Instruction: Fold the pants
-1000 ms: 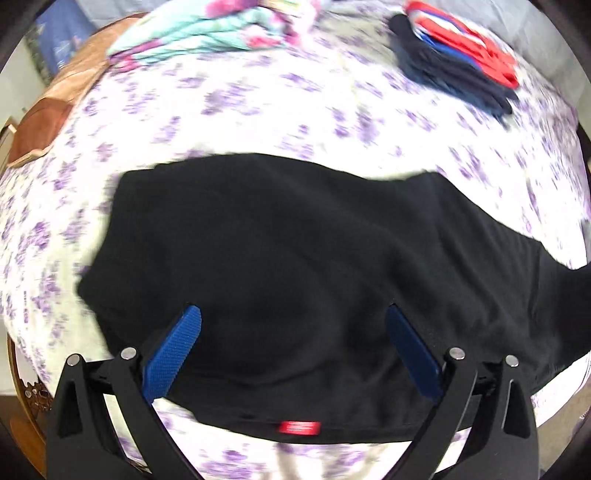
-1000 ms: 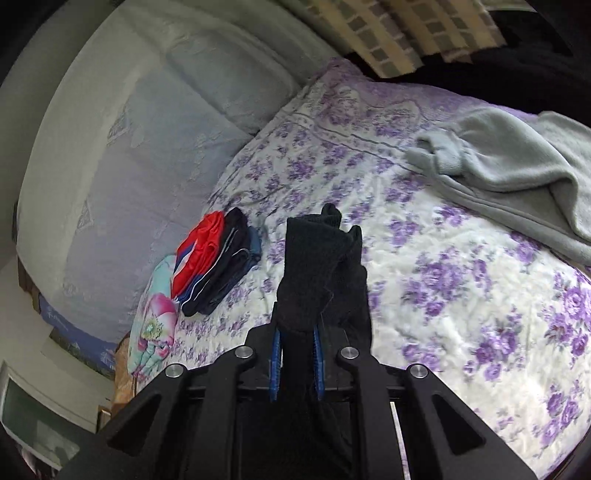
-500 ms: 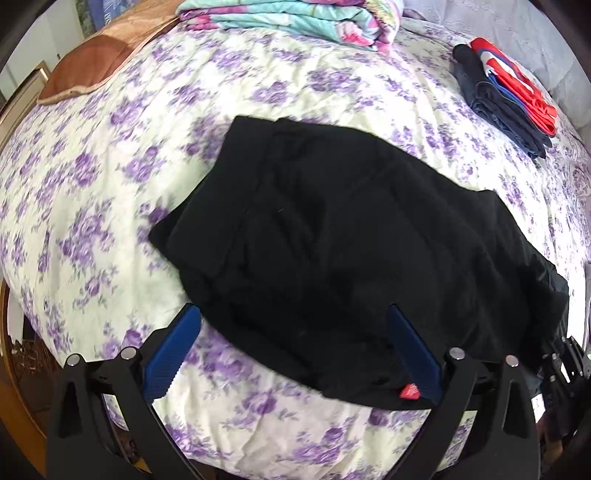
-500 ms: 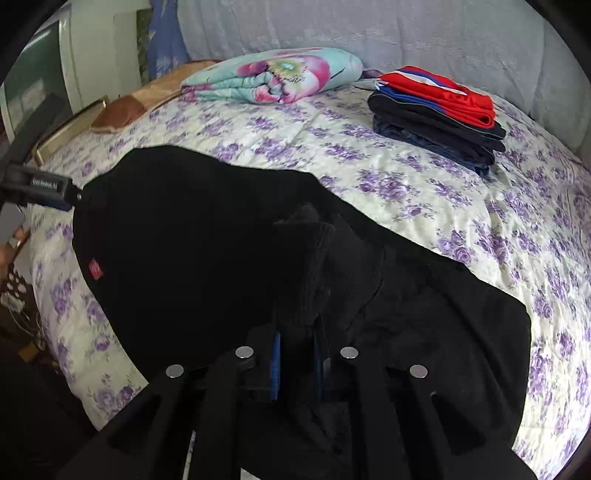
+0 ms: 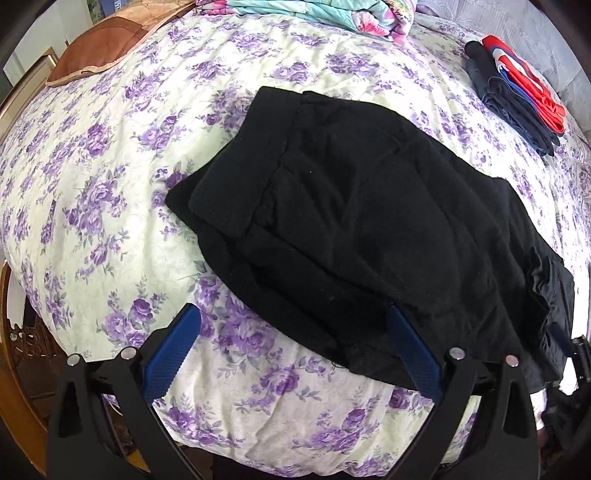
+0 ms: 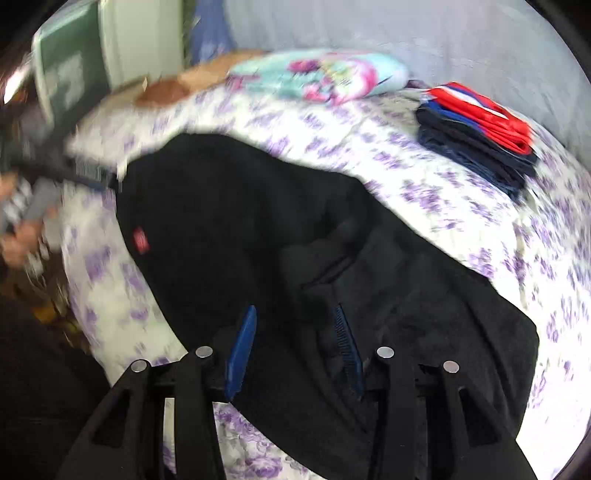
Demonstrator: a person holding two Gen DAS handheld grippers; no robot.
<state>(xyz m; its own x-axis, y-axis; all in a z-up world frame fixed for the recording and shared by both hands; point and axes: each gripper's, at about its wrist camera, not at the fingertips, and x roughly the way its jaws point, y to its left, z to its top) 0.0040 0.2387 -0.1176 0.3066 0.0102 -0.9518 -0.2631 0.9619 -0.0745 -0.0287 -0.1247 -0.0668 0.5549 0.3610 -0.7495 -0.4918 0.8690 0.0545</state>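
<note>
The black pants [image 5: 362,221] lie folded over on the floral bedspread [image 5: 110,184], near its front edge. My left gripper [image 5: 291,332] is open and empty, its right blue finger [image 5: 413,354] at the pants' near edge. In the blurred right wrist view the pants [image 6: 258,221] show a small red label [image 6: 141,239]. My right gripper [image 6: 291,328] is open over the pants, with dark cloth lying between its blue fingers [image 6: 240,350] but not pinched.
A stack of folded dark, blue and red clothes [image 5: 517,99] sits at the back right. A folded turquoise-pink blanket [image 5: 314,14] and a brown cushion [image 5: 99,48] lie at the back left. The bed edge runs just below the grippers.
My right gripper has opened and let go of the pants fabric it held. The pants leg end was carried over onto the waist part. My left gripper has pulled back to the pants' near edge.
</note>
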